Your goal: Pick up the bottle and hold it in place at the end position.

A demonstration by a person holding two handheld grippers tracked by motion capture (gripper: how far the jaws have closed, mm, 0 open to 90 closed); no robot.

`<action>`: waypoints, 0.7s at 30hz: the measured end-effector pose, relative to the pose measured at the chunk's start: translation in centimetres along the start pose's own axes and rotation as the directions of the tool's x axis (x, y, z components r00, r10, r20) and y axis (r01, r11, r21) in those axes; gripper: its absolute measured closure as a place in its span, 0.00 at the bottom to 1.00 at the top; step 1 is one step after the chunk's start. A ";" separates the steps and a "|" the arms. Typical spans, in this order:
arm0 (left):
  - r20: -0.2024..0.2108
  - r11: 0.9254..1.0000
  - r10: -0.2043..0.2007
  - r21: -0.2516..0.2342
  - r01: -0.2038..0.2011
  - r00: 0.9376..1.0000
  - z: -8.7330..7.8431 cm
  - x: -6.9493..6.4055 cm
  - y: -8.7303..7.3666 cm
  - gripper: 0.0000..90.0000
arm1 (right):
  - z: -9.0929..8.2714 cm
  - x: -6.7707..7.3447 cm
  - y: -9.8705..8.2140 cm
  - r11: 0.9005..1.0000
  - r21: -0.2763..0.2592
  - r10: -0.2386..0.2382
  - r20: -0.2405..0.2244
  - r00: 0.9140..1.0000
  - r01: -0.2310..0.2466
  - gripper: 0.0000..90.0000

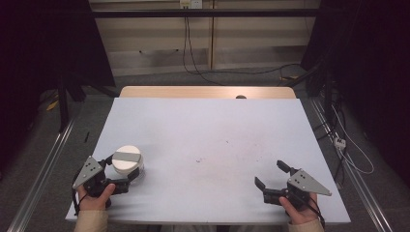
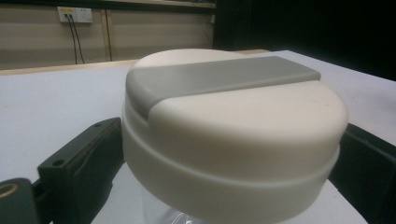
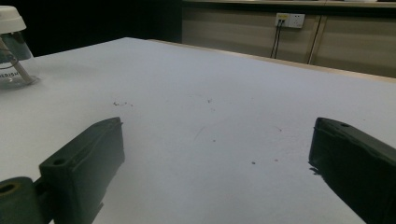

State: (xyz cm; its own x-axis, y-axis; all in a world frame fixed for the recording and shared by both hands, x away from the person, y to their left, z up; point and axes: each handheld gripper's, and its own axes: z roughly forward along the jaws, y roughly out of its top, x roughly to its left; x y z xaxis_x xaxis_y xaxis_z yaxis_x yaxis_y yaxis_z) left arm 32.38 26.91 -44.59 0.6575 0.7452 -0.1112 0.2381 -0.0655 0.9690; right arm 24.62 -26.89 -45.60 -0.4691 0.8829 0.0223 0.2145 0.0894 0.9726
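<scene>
Tongs on the left [image 1: 126, 173] sit at the near-left corner of the desk [image 1: 208, 125], held in the person's left hand [image 1: 94, 195], with a jar [image 1: 128, 163] standing between the two black jaws. From the left gripper view the jaws flank the jar [image 2: 233, 140] on either side just below its cream lid; whether they press on it or merely stand beside it I cannot tell. The lid is round, cream-coloured, with a grey bar [image 2: 219, 77] running across its top, and the body beneath looks clear. The jar stands upright on the pale desk cover, near the left edge and close to the person.

Across the middle, the desk surface carries a few small dark specks [image 1: 200, 159].

Over at the near-right corner, the right hand [image 1: 300, 210] holds the other tongs [image 1: 270, 174], jaws spread wide with nothing between them. In the right gripper view the jar [image 3: 11, 46] shows far off at the upper left.
</scene>
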 end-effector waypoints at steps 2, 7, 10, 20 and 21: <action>0.001 1.000 -0.003 0.005 0.003 1.000 0.1 0.0 0.0 0.02 | 0.0 0.0 0.0 1.000 -0.002 0.002 -0.002 1.000 -0.002 0.03; -0.001 1.000 0.003 0.022 -0.003 1.000 0.4 0.0 0.0 0.02 | -0.1 0.0 0.0 1.000 0.000 0.002 -0.002 1.000 -0.002 0.03; -0.005 1.000 0.002 0.024 -0.002 1.000 0.5 0.0 0.0 0.02 | 0.0 0.0 0.1 1.000 0.001 0.000 0.000 1.000 0.000 0.03; -0.004 0.999 0.008 0.053 -0.008 1.000 1.6 0.2 -0.1 0.01 | 0.2 0.1 0.0 1.000 0.003 -0.002 -0.004 1.000 0.002 0.03; -0.009 0.998 0.007 0.059 -0.006 1.000 1.8 0.1 -0.2 0.01 | 0.2 0.1 0.0 1.000 0.006 -0.003 -0.005 1.000 0.003 0.03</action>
State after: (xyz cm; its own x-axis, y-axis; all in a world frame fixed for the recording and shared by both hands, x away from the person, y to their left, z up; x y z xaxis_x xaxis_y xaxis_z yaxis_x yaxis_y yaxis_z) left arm 33.69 25.82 -45.17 0.6528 0.7505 -0.1028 0.2758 -0.1091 0.9550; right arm 24.73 -26.74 -45.63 -0.4743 0.8801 0.0207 0.2181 0.0946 0.9713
